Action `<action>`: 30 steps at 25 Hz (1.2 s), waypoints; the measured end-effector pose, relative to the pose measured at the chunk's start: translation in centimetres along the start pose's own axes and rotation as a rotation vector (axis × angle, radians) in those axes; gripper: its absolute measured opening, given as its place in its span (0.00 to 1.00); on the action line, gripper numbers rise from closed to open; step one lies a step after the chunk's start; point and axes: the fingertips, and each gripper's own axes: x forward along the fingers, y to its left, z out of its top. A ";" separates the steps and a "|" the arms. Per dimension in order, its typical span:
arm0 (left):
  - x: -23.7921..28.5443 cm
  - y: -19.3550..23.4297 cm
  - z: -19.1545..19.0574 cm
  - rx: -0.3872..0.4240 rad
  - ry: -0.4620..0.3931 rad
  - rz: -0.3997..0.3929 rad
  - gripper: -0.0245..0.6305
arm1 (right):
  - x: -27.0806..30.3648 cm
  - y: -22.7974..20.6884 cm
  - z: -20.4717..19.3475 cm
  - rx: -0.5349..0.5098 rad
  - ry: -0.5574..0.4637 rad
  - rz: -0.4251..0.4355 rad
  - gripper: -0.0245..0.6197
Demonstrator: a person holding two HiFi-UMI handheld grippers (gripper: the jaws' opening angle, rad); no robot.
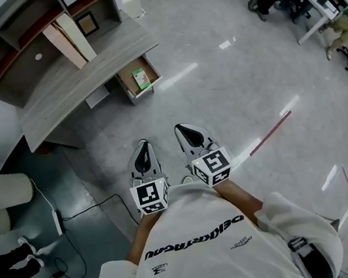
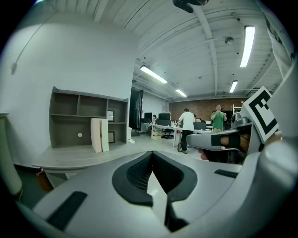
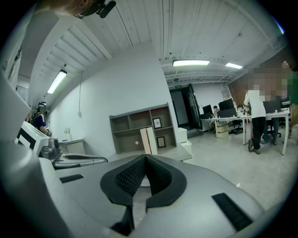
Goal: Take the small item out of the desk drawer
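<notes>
A small flat green item lies in the desk's one open drawer, a shallow box with a brown wood bottom and pale walls, pulled out from under the desk's front edge. The desk is a curved slab of grey wood grain. Two grippers hang well off the desk over the glossy floor, noses toward it: left gripper and right gripper, smooth grey shells with black ribbed pads, each pair of jaws pressed together on nothing. On the desk a hutch holds two pale upright boards
</notes>
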 end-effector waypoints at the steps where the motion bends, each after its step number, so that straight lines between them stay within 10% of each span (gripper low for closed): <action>1: 0.9 0.6 0.2 -0.001 0.001 -0.003 0.06 | 1.0 -0.3 0.3 0.003 -0.002 -0.003 0.09; 30: 27.3 18.7 7.4 0.018 0.054 -0.236 0.06 | 29.6 -8.7 8.5 0.063 0.031 -0.217 0.09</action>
